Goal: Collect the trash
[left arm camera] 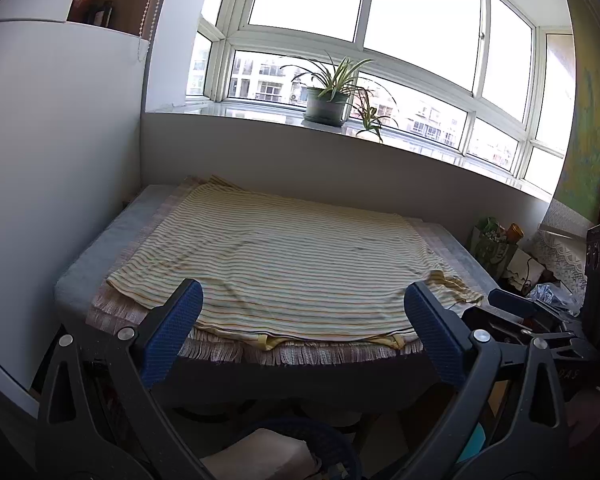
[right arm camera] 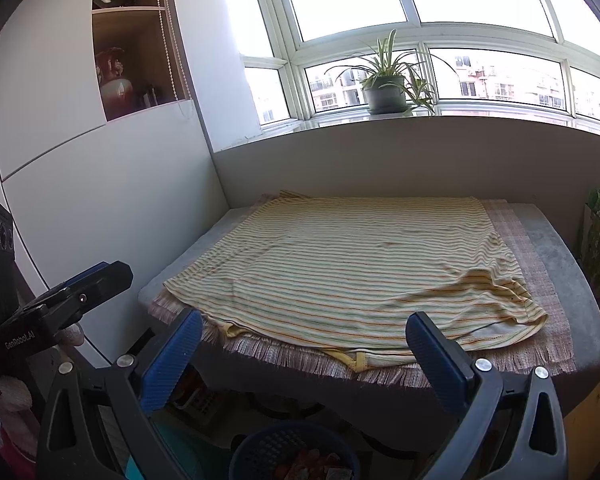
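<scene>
My left gripper [left arm camera: 302, 330] is open and empty, held in front of the near edge of a table [left arm camera: 100, 240]. My right gripper [right arm camera: 304, 354] is open and empty at the same near edge, further right. A yellow striped cloth [left arm camera: 284, 264] lies flat over the table, also in the right wrist view [right arm camera: 360, 268]. A dark blue mesh basket [right arm camera: 294, 454] stands on the floor below the table edge, with colourful scraps inside. Its rim shows in the left wrist view [left arm camera: 324, 436]. No loose trash shows on the table.
A fringed pink mat [right arm camera: 532, 248] lies under the cloth. A potted plant [right arm camera: 386, 88] stands on the windowsill behind. A white cabinet [right arm camera: 80, 184] is at the left. Bags and clutter [left arm camera: 496, 246] stand to the right of the table.
</scene>
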